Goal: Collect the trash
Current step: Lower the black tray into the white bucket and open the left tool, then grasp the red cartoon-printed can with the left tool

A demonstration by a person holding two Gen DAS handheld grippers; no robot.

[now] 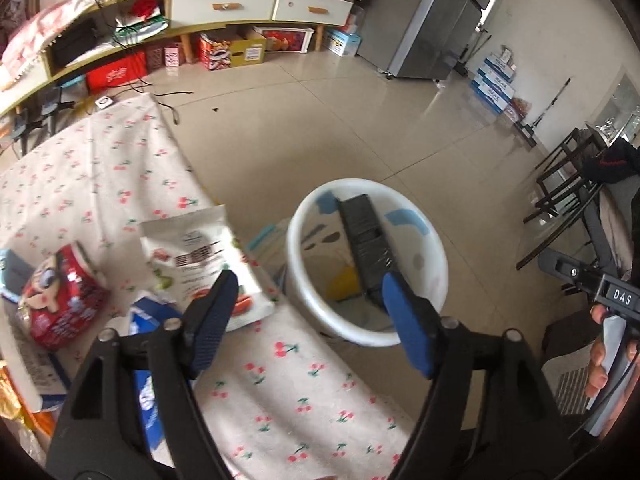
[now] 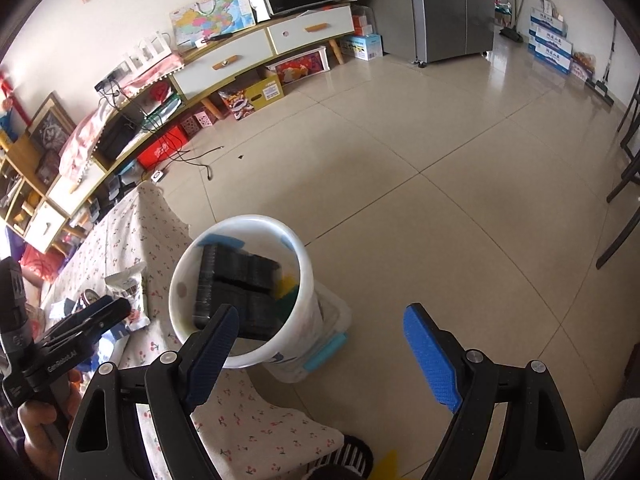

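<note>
1. Reading "DAS" in white letters on a small black plate (image 1: 621, 298) fixed to the black handle of the right gripper, at the right edge of the left wrist view.
2. Showing a line of small white lettering along the black body of the left gripper (image 2: 60, 361) in the right wrist view, too small to be read with certainty.
3. Bearing print too blurred to read: the white snack pouch (image 1: 200, 264), the red wrapper (image 1: 60, 300), the stacked blue-and-white cartons (image 2: 550, 42).
</note>
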